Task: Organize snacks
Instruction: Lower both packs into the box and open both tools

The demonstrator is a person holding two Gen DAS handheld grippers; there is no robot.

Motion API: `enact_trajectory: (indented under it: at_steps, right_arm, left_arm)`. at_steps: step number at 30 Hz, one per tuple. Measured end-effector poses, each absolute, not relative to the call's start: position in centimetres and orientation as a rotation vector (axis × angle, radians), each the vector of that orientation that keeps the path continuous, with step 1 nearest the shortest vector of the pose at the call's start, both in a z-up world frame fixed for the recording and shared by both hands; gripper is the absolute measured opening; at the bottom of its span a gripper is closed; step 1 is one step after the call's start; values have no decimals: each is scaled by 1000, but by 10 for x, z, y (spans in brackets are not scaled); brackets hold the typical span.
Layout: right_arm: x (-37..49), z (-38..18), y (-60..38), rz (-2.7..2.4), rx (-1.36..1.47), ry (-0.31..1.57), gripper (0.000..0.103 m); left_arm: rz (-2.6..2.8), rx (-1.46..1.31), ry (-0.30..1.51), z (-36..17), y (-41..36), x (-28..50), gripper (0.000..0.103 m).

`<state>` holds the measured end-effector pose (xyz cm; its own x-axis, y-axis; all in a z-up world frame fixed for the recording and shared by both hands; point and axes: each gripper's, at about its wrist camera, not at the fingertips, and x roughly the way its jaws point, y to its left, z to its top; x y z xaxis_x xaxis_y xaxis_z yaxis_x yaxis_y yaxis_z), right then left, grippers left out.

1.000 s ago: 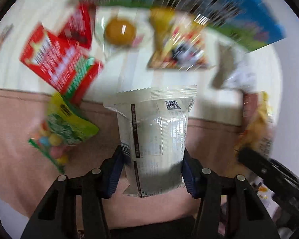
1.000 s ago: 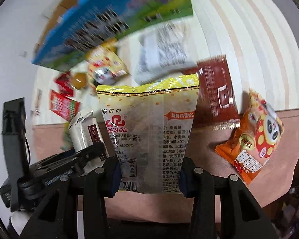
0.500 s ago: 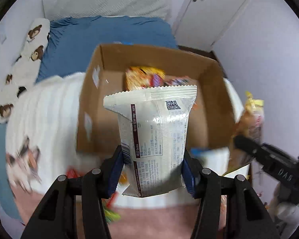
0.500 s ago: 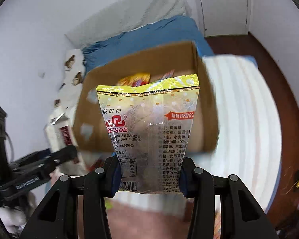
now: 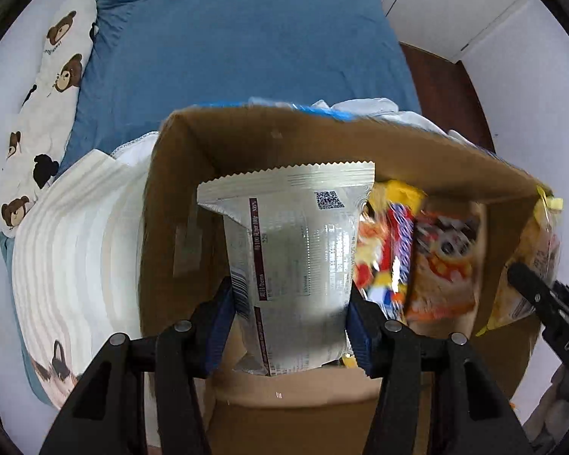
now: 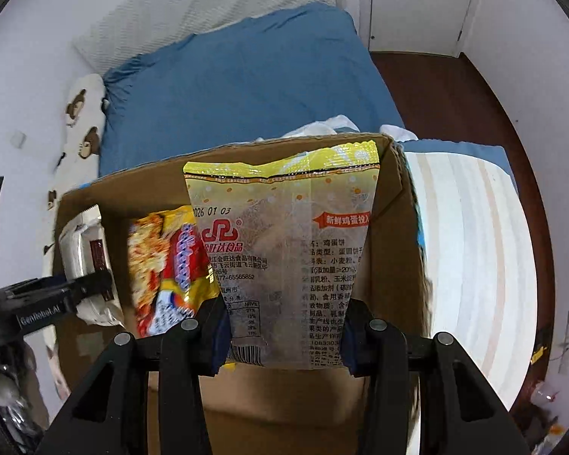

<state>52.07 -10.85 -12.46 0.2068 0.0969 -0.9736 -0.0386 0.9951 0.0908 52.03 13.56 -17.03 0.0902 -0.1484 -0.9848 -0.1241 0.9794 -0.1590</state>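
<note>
While both grippers are held over the open box (image 5: pixel 178 204), each is clamped on a snack pack. The silver pack (image 5: pixel 292 265) is pinched between the blue pads of the left gripper (image 5: pixel 290 316), upright, its serrated top edge uppermost and its printed back with a QR code turned to the camera; it is seen at the left end of the box, in front of the far wall. The yellow pack (image 6: pixel 284 250) is gripped low down by the right gripper (image 6: pixel 284 335), upright, at the right end of the box (image 6: pixel 406 227), its top seal level with the far rim. Between the two, other snacks (image 5: pixel 428 258) are seen inside the box, blurred: red, yellow and orange wrappers (image 6: pixel 167 261). The box is set on a pale striped surface (image 5: pixel 68 250), with a blue bed (image 5: pixel 239 57) and a bear-print pillow (image 5: pixel 53 76) behind it. In the right view the left gripper (image 6: pixel 91 288) is seen at the far left with the silver pack (image 6: pixel 83 242).
</note>
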Motion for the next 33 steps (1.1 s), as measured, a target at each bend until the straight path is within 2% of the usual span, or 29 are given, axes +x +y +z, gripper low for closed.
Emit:
enact_trajectory:
  at_steps: [2, 3, 4, 5, 6, 9, 10, 21, 33]
  right_arm:
    - [530, -135, -108, 92, 40, 1369, 50]
    - [532, -139, -106, 83, 34, 1379, 64]
    - [534, -143, -106, 80, 25, 1389, 88]
    - [535, -145, -105, 85, 27, 1392, 93]
    - [536, -146, -105, 86, 30, 1392, 94]
    - [537, -150, -106, 81, 28, 1405, 95]
    - [538, -151, -106, 82, 30, 1405, 95]
    - [513, -135, -104, 84, 13, 1366, 96]
    - [437, -102, -94, 81, -60, 1197, 96]
  left_arm:
    - [-9, -199, 1508, -179, 136, 530, 53]
    - [-16, -201, 1520, -182, 136, 532, 53]
    - [-19, -205, 1530, -187, 136, 534, 54]
    - [-21, -207, 1528, -188, 136, 535, 55]
    - [-28, -211, 1520, -187, 134, 536, 61]
    - [-49, -228, 1493, -180, 131, 535, 90]
    - [-49, -227, 1487, -181, 133, 538, 93]
    - [-47, -179, 1400, -169, 124, 516, 93]
    - [-7, -131, 1195, -124, 113, 427, 93]
